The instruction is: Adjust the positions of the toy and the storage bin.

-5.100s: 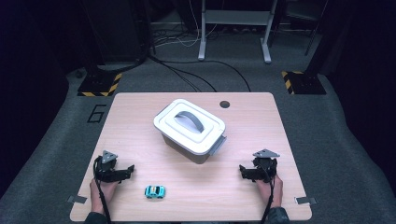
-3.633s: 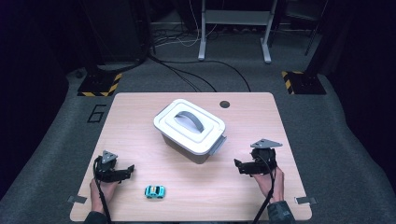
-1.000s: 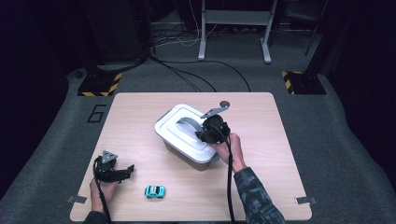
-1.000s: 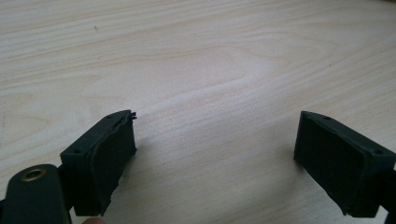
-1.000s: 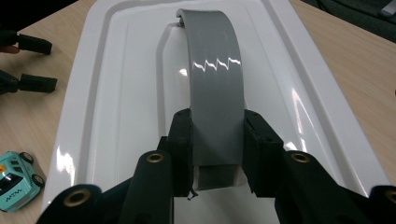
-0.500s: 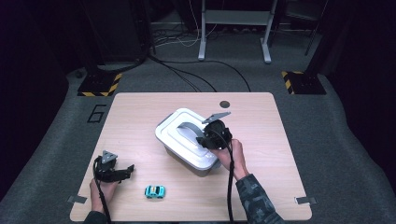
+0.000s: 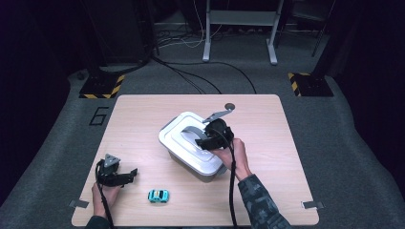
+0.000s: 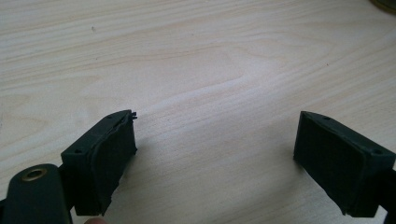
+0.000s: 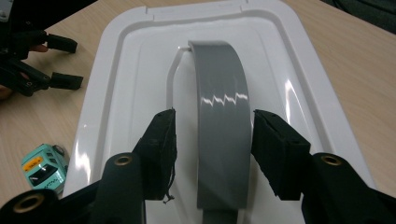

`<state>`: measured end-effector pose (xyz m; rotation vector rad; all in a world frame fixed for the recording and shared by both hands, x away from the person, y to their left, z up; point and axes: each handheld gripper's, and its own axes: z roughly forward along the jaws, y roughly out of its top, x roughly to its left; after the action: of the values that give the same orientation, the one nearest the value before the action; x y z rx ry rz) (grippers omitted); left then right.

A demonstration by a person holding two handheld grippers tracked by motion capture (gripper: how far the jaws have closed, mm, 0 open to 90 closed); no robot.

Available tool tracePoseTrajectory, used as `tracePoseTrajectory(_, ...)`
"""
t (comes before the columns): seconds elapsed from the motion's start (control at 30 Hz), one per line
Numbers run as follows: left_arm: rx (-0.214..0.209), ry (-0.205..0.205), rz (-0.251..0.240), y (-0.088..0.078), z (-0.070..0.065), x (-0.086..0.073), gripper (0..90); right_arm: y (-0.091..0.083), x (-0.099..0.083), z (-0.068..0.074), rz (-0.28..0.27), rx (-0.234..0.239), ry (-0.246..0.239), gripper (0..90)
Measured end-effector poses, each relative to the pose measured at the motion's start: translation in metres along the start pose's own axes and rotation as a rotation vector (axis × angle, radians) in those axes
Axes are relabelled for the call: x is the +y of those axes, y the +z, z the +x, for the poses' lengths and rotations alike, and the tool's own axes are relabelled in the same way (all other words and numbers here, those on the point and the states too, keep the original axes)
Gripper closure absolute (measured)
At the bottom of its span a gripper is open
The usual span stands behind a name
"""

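A grey box (image 7: pixel 205 169) with a white lid (image 7: pixel 177 143) stands mid-table, turned at an angle. My right gripper (image 7: pixel 203 142) sits over the lid's grey arched handle (image 7: pixel 191 131). In the right gripper view the lid (image 9: pixel 289 70) lies below, and the handle (image 9: pixel 219 116) runs between the jaws of the right gripper (image 9: pixel 215 116). Those jaws have just been opening and stand a little off the handle on both sides. My left gripper (image 7: pixel 131 174) rests at the front left, open over bare wood (image 8: pixel 217 126). A teal toy car (image 7: pixel 158 195) lies near the front edge.
The right gripper view shows the toy car (image 9: pixel 44 168) left of the lid and the left gripper (image 9: pixel 65 62) farther off. The wooden table (image 7: pixel 267 124) has a dark round hole (image 7: pixel 230 106) at the back. Cables and stand legs lie on the floor beyond.
The right hand came from the table's right side onto the lid. In the last second the box turned and slid slightly toward the front with it, and the right jaws parted. Left hand still.
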<state>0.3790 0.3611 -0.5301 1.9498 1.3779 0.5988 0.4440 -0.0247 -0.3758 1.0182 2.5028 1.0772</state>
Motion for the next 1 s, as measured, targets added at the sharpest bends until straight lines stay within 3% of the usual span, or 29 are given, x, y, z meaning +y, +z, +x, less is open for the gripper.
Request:
tracePoseTrajectory(0.1, 0.001, 0.000, 0.000, 0.000, 0.000, 0.000, 12.5, 0.008, 0.014, 0.003, 0.023, -0.018, -0.037, 52.6)
tracePoseTrajectory(0.37, 0.000, 0.000, 0.000, 0.000, 0.000, 0.000, 12.5, 0.018, 0.018, 0.000, 0.052, -0.020, -0.034, 65.8)
tracePoseTrajectory(1.0, 0.002, -0.002, -0.003, 0.000, 0.000, 0.000, 13.0, 0.014, 0.017, 0.003, 0.027, -0.042, -0.051, 66.8)
